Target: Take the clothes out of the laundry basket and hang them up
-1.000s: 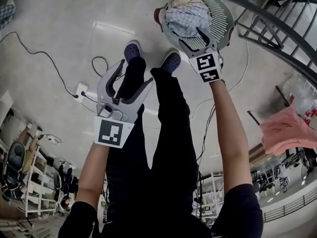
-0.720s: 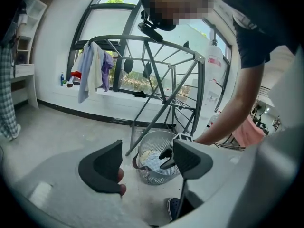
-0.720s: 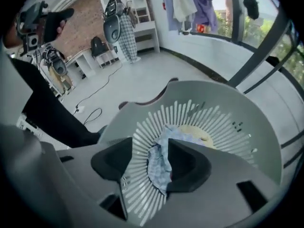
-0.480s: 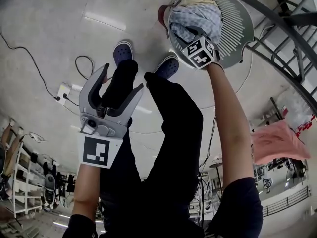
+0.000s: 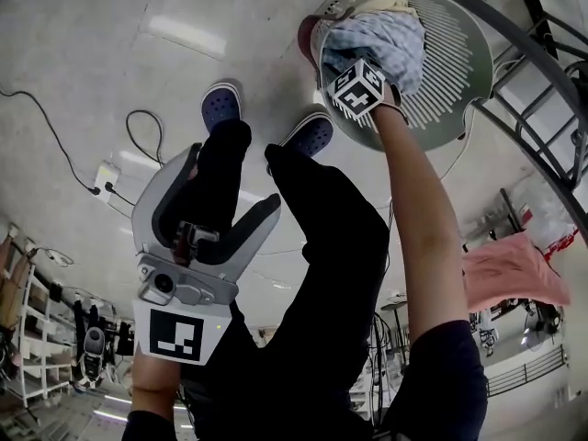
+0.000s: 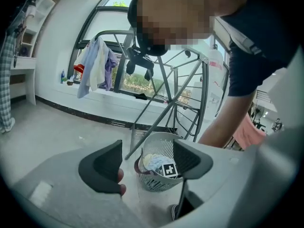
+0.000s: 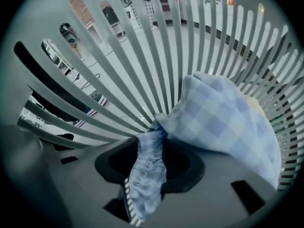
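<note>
Cloth in a pale blue-and-white check lies heaped inside the round grey slatted plastic laundry basket, on top of a cream garment that shows at the basket's far rim. The right gripper reaches steeply down into the basket, with only its marker cube above the heap in the head view. Its jaws have just been closing, and a bunched fold of the cloth runs between their black pads, pinched there, while the rest of the cloth spreads against the basket's slats. A dark red piece hangs over the basket's rim on the side toward the person's blue clogs, which stand just beside the basket. The left gripper is held well apart from the basket, over the person's dark trouser leg, its jaws wide apart with nothing between them. Behind the basket stands a grey metal drying rack with a pink cloth draped near it; a white power strip with a black cable lies on the pale floor, far from the basket
</note>
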Demonstrator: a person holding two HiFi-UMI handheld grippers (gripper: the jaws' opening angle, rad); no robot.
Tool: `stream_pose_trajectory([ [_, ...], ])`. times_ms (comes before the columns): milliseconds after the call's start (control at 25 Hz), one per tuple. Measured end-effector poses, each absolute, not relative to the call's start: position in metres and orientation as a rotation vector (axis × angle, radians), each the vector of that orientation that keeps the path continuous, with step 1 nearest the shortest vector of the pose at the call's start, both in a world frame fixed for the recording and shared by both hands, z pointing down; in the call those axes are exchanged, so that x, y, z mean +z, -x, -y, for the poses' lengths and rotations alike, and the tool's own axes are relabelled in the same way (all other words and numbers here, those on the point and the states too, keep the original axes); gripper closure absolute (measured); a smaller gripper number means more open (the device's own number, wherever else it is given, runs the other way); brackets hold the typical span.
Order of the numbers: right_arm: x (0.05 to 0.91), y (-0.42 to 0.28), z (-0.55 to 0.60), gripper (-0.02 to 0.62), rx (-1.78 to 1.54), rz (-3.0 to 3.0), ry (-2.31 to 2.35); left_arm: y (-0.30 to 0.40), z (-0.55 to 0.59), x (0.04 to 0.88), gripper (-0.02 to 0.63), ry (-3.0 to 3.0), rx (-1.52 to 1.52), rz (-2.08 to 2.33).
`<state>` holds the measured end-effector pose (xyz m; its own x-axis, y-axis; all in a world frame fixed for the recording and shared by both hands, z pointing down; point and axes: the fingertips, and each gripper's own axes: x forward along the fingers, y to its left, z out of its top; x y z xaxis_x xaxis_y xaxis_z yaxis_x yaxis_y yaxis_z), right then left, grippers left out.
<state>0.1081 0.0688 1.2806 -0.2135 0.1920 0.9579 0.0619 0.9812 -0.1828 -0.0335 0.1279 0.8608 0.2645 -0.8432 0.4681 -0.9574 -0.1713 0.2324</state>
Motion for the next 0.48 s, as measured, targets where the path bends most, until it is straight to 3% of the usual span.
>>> stream_pose_trajectory([
  [160, 1.288, -0.109, -0.067, 0.502, 0.105, 1.772, 0.206, 0.031, -0.124, 0.861, 0.282, -2.094, 0.326, 1.611],
  [480, 1.255, -0.109, -0.063, 0.529, 0.171, 1.820, 0.133, 0.038, -0.122, 0.853, 0.282, -2.069, 0.347, 1.621],
])
